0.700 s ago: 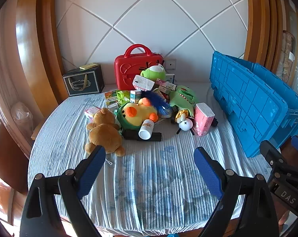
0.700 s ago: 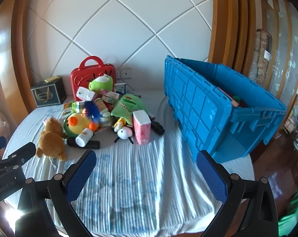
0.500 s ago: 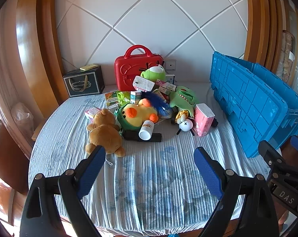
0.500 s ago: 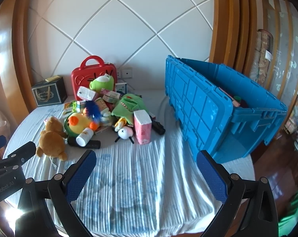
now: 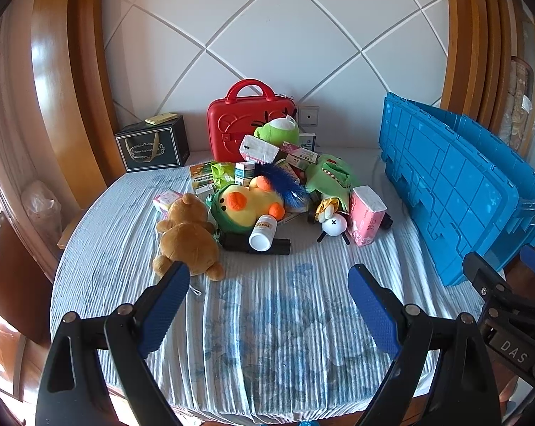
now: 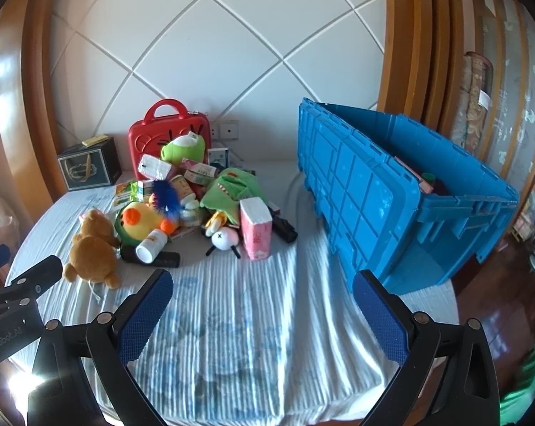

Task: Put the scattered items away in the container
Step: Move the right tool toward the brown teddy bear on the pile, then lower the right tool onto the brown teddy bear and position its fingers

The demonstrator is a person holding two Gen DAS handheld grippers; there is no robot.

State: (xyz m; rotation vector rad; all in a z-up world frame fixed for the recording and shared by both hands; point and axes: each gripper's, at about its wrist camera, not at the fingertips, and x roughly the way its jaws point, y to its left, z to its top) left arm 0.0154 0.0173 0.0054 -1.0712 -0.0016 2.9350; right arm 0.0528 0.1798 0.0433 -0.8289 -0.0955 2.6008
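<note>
Two fisheye views look down over a round table covered with a pale blue striped cloth. The left gripper hangs above the cloth with its blue pads spread wide and nothing between them; the right gripper is likewise spread wide and empty.

The scattered items sit in a heap at the far middle of the table: a brown teddy bear lying nearest, a yellow duck plush, a white bottle resting across a black bar, a pink tissue pack standing upright, a green crocodile plush and assorted small boxes. Behind the heap a red carry case stands against the white quilted wall, with a dark gift box to its left.

The blue crate — the container — stands on the right side of the table, well apart from the heap. Only the right wrist view looks into its open top, where a few objects show, too shadowed to identify. The left wrist view gives just its outer wall, cut off at the frame edge.

Each view catches a corner of the other gripper — partly out of frame. The heap's lower layers are hidden under the plush toys.
</note>
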